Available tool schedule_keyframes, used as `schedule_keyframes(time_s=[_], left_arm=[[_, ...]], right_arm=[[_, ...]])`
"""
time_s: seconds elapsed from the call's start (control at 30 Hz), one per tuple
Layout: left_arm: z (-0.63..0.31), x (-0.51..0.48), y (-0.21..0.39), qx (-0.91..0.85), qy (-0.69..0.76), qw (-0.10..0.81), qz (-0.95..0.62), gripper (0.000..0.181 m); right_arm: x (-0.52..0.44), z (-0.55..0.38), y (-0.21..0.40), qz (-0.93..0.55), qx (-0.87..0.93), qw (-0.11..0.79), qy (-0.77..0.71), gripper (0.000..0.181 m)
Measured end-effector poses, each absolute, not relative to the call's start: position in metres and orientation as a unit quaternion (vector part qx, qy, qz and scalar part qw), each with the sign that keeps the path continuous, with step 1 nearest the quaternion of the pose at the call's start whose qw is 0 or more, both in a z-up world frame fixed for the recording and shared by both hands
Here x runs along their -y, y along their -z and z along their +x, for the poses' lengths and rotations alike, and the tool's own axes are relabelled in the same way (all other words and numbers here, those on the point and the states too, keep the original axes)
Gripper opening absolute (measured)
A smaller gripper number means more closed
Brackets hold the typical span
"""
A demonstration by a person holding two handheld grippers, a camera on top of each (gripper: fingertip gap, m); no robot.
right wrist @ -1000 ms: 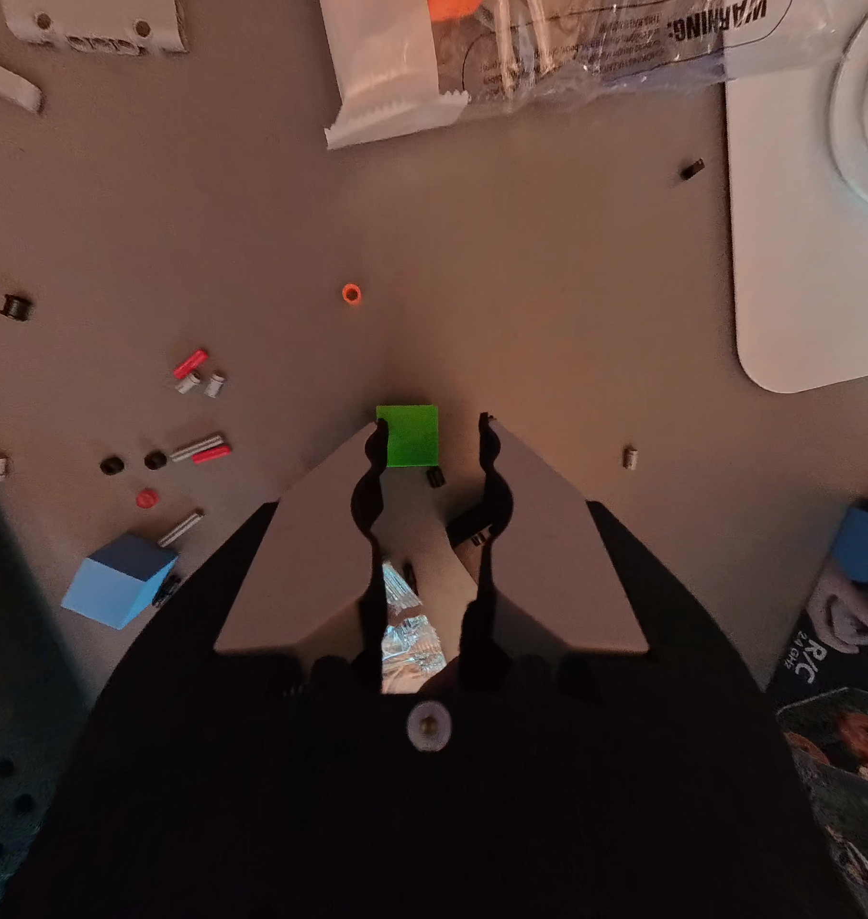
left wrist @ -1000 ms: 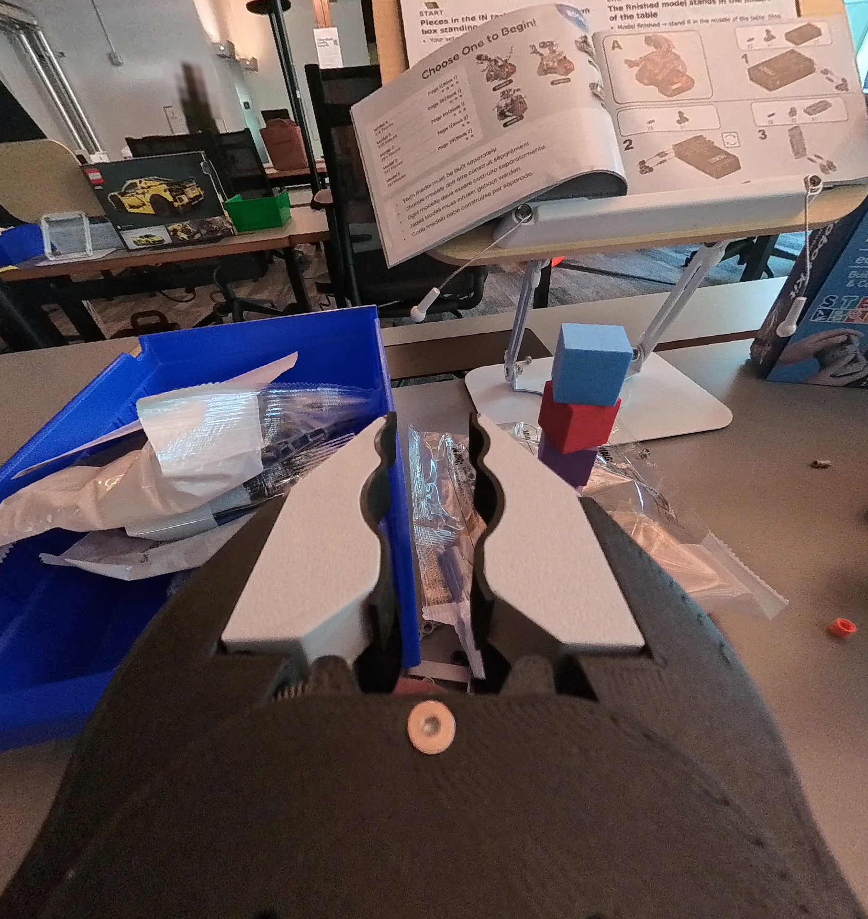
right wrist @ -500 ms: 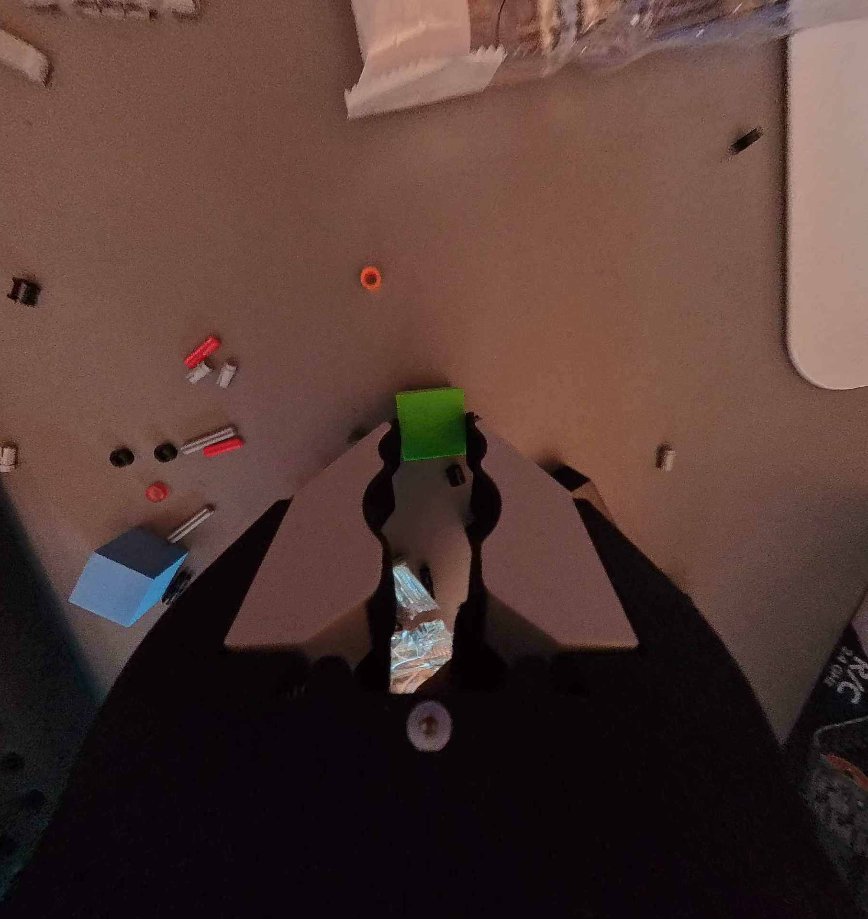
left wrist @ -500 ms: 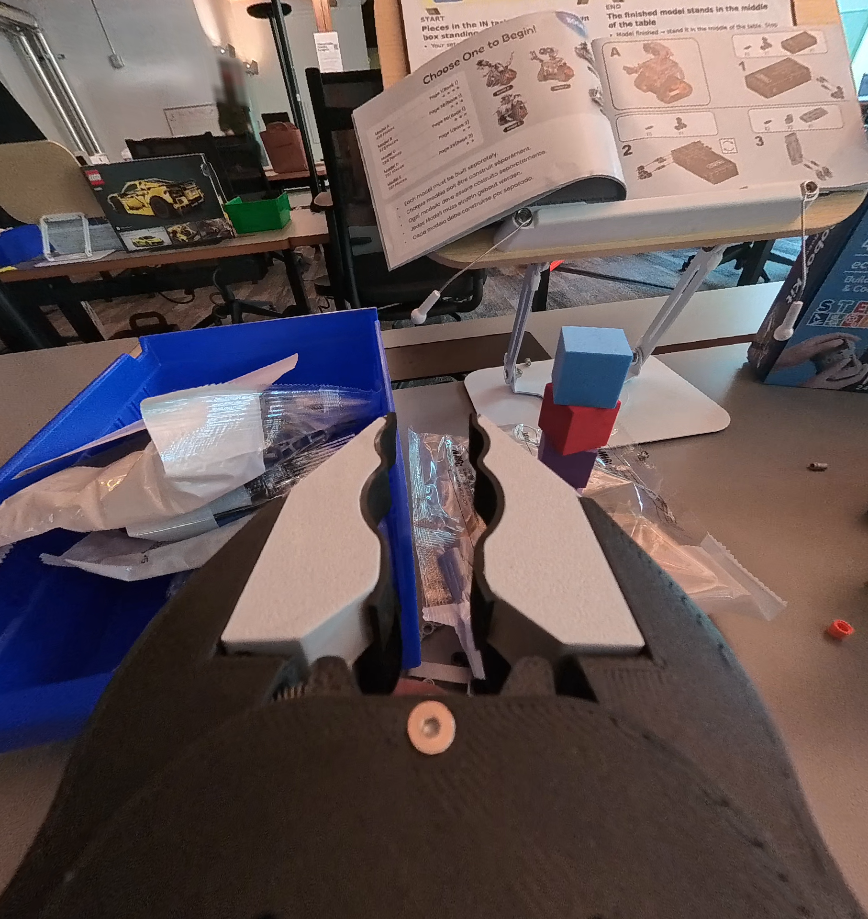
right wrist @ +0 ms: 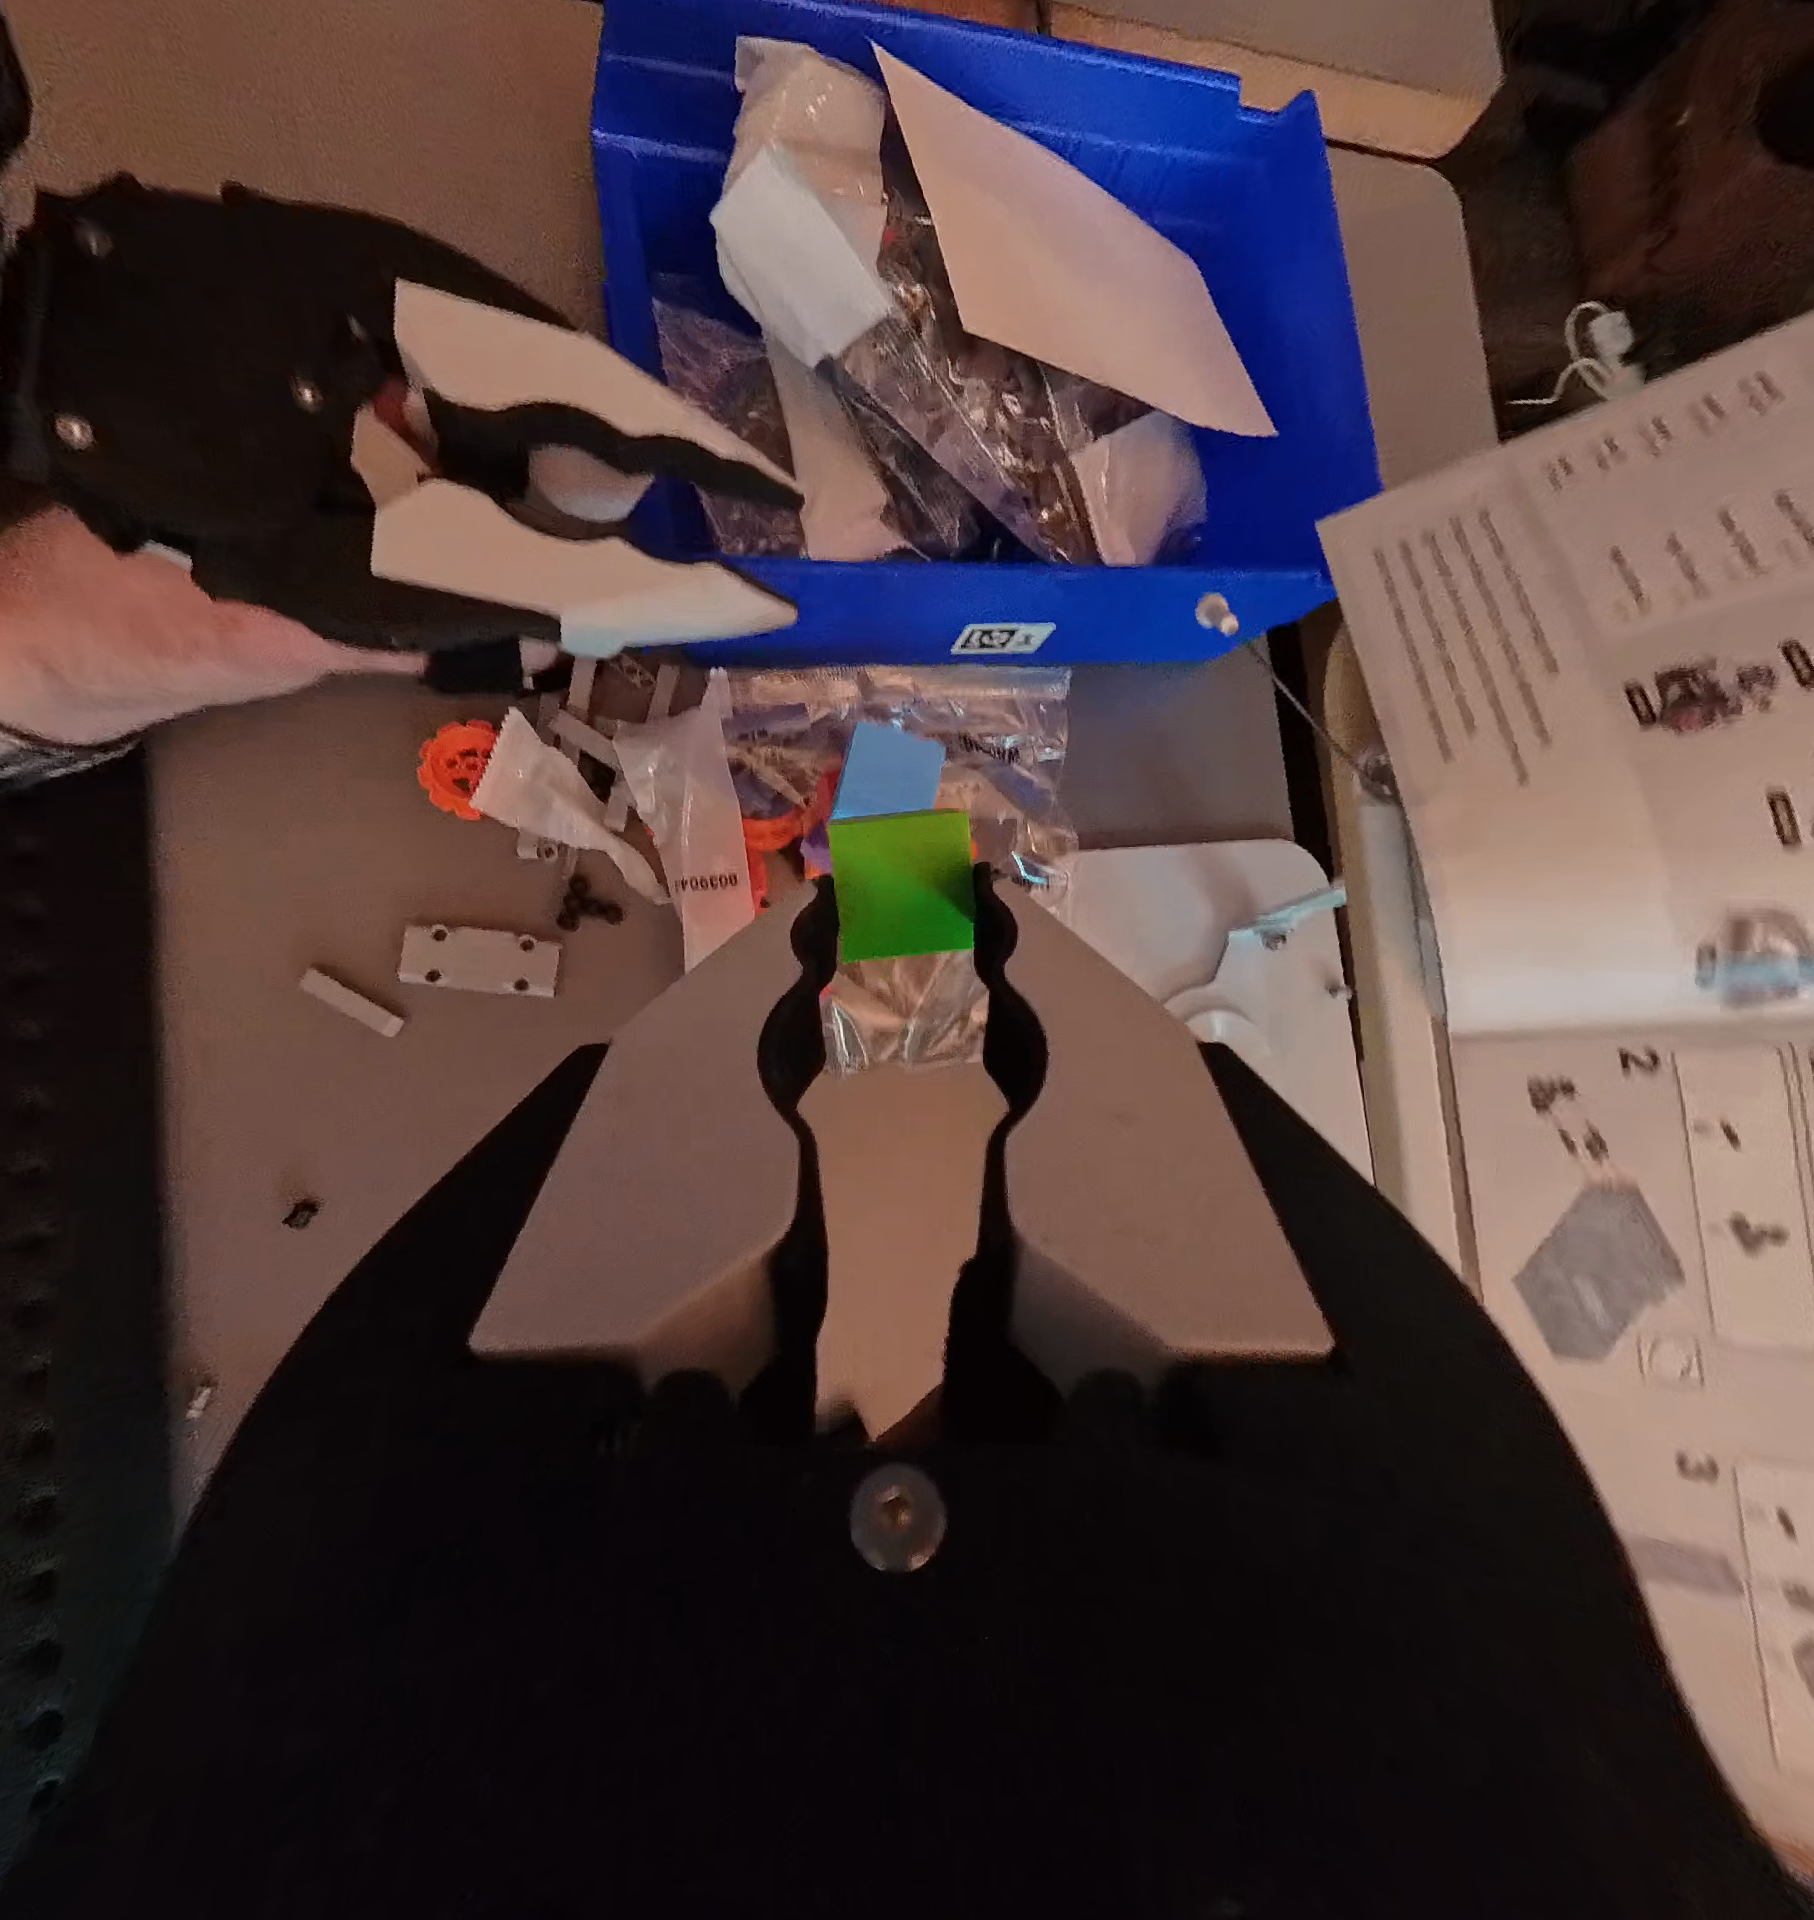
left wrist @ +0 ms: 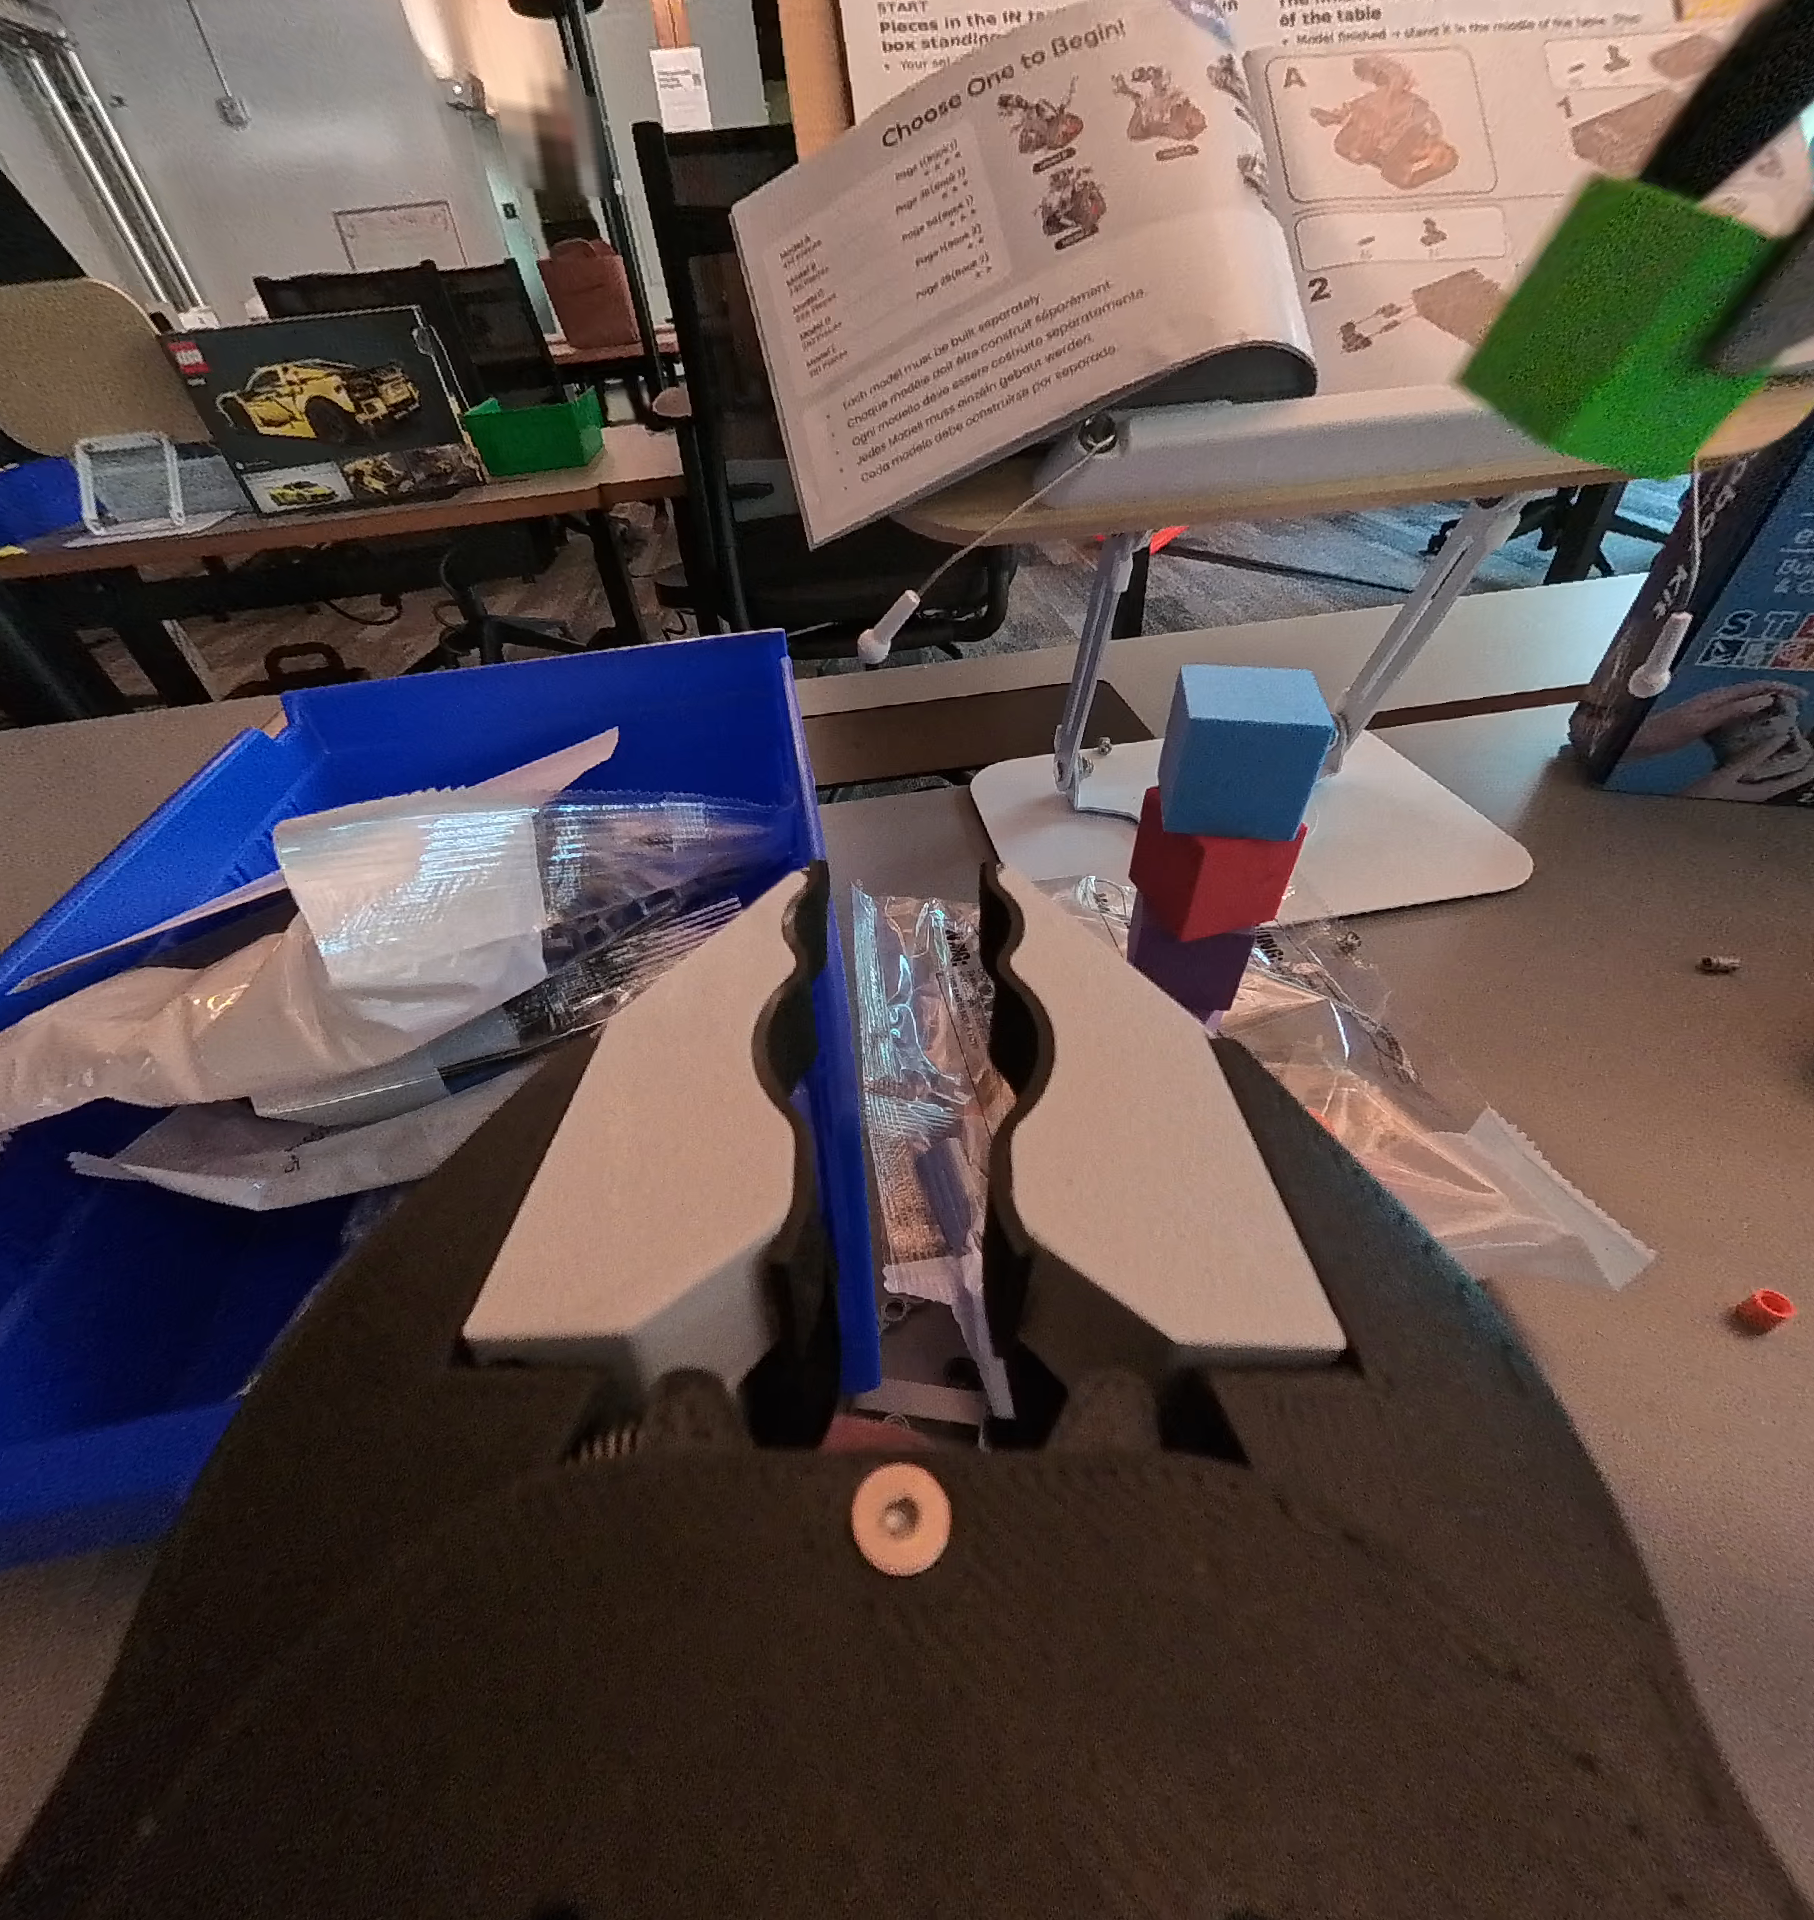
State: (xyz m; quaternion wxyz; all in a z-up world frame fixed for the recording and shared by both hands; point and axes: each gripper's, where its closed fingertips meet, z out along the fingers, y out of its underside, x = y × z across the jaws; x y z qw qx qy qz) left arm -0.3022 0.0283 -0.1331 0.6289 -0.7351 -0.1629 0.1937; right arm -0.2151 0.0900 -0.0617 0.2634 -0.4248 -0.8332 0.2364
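My right gripper (right wrist: pixel 905 902) is shut on a green cube (right wrist: pixel 901 873) and holds it in the air just above and in front of a stack of cubes. The stack's top, a light blue cube (right wrist: pixel 887 769), shows beyond the green one. In the left wrist view the stack is blue (left wrist: pixel 1246 753) on red (left wrist: pixel 1209 868) on purple (left wrist: pixel 1189 966). The green cube (left wrist: pixel 1609 322) hangs high at the upper right there, off to the right of the stack. My left gripper (left wrist: pixel 903 914) is open and straddles the right wall of a blue bin (left wrist: pixel 570 717).
The bin holds plastic bags. Clear parts bags (left wrist: pixel 1402 1122) lie under and around the stack. A white stand (left wrist: pixel 1402 831) with an open booklet (left wrist: pixel 1038 239) rises behind it. A blue box (left wrist: pixel 1765 644) stands at the right. White beams (right wrist: pixel 477 961) and an orange gear (right wrist: pixel 456 764) lie loose. My right fingertips sit around 12 centimeters from my left ones. The orange gear (right wrist: pixel 456 764) is closer to my left gripper, around 15 centimeters from its tips; the right tips are 25 centimeters off.
My right gripper closed on the green cube, lifted it off the table and carried it over to the cube stack. My left gripper has stayed in place.
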Motion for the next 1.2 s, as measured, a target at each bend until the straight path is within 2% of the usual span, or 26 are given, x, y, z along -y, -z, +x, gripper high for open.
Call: schedule_keyframes(time_s=[0.23, 0.6, 0.77, 1.0, 1.2], left_arm=[[-0.301, -0.031, 0.134, 0.159, -0.191, 0.628, -0.737, 0.027], [-0.300, -0.032, 0.135, 0.156, -0.188, 0.627, -0.739, 0.028], [-0.300, -0.033, 0.136, 0.156, -0.189, 0.626, -0.740, 0.028], [-0.301, -0.031, 0.136, 0.158, -0.189, 0.626, -0.740, 0.027], [-0.300, -0.031, 0.134, 0.156, -0.189, 0.628, -0.739, 0.027]], right_arm=[[-0.077, -0.245, 0.085, -0.430, 0.853, 0.207, -0.211, 0.025], [-0.077, -0.252, 0.100, -0.438, 0.857, 0.187, -0.196, 0.025], [-0.077, -0.254, 0.103, -0.438, 0.858, 0.181, -0.198, 0.032], [-0.085, -0.244, 0.081, -0.439, 0.839, 0.231, -0.223, 0.037], [-0.099, -0.175, 0.080, -0.427, 0.840, 0.264, -0.205, 0.039]])
